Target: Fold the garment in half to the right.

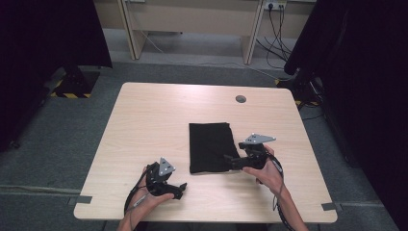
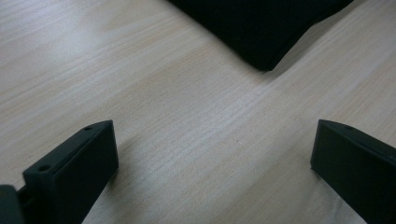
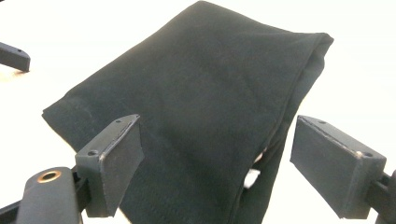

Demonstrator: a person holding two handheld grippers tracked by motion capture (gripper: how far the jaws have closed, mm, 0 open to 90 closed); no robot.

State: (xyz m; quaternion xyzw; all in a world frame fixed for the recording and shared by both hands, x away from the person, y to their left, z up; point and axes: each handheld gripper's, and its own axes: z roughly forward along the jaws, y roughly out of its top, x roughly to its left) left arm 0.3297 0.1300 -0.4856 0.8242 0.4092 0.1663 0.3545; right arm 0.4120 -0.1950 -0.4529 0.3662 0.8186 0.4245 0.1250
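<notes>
On the pale wooden table (image 1: 144, 120), a folded black cloth (image 1: 210, 147) lies flat a little right of the middle, its long sides running away from the person. The right gripper (image 1: 230, 161) sits at the cloth's near right corner, held in the person's right hand (image 1: 267, 172); in the right gripper view its jaws stand spread apart on either side of the cloth's (image 3: 210, 107) folded edge, the layers showing between them, clamped on nothing. The left gripper (image 1: 180, 189) rests low over bare wood near the front edge, well left of the cloth, in the left hand (image 1: 151, 198). In the left gripper view its jaws are wide apart and empty, with one cloth corner (image 2: 268, 63) ahead of them.
</notes>
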